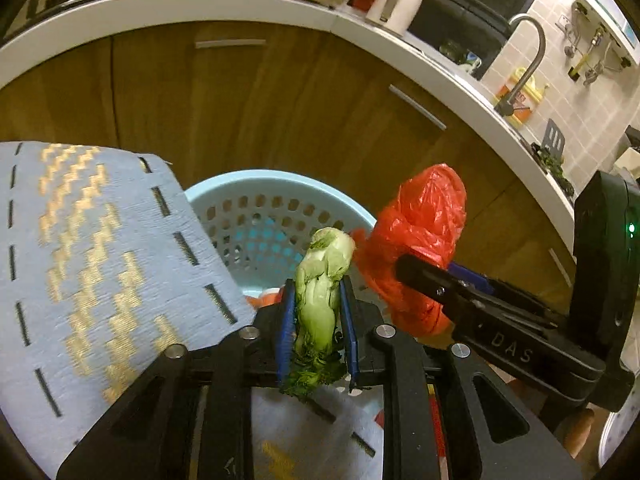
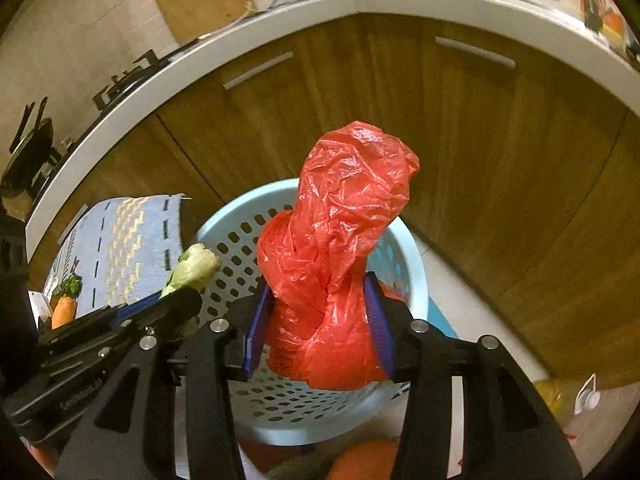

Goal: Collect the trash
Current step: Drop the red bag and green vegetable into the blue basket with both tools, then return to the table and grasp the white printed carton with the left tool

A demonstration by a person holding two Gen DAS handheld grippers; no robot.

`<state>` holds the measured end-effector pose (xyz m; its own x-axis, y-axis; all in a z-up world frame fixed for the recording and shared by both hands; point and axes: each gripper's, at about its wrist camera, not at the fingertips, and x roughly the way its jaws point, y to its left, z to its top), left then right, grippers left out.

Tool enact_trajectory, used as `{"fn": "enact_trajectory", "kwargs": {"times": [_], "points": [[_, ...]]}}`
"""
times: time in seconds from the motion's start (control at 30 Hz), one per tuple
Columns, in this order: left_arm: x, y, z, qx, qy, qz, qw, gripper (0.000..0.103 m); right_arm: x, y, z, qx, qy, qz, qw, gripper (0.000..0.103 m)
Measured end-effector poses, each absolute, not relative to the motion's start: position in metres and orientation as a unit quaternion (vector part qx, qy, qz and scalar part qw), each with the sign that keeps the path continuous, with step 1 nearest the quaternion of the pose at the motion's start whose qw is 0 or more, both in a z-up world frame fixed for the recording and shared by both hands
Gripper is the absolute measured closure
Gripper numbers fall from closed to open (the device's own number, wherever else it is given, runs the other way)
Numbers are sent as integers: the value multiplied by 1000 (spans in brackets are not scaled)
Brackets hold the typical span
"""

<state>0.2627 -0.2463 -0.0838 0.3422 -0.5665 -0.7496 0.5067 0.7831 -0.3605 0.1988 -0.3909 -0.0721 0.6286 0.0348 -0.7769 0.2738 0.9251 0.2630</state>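
- Wooden cabinet fronts fill the background under a white counter; a kettle and a tap are on the counter in the left wrist view.
- Blue woven mat with a gold zigzag lies at left, its edge overlapping the basket rim.
- Light-blue perforated basket stands below both grippers, in front of the cabinets. Something orange shows inside it; can't tell what.
- Red plastic bag, crumpled and twisted, is clamped between the blue pads of the right gripper. Fingers are closed against its lower part; the top bulges up over the basket.
- Bok choy stub, pale green with dark ragged leaf ends toward the camera, is pinched between the left gripper fingers. It is held above the near rim of the basket, cut base pointing away.
- The two grippers sit just beside each other, bag and stub near but apart.
- A carrot lies at far left in the right wrist view.
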Motion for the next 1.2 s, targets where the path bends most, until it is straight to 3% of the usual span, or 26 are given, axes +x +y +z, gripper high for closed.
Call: {"fn": "enact_trajectory", "kwargs": {"times": [0.03,0.07,0.1,0.13,0.67,0.9,1.2], "points": [[264,-248,-85,-29,474,-323,818,53,199,-392,-74,182,427,-66,883,56],[264,-246,-85,-31,473,-316,822,38,198,-392,-75,182,427,-68,883,49],[263,-243,-83,-35,466,-313,827,38,197,-393,-75,181,428,-71,883,42],[262,-240,-81,-40,458,-314,830,38,196,-395,-76,183,426,-70,883,42],[235,-191,-39,-65,407,-289,864,38,180,-372,-39,165,390,-60,904,42],[207,-104,-5,-77,356,-225,904,35,173,-314,-9,113,353,-16,929,42],[181,21,10,-61,331,-110,935,22,171,-217,-4,56,330,53,941,42]]}}
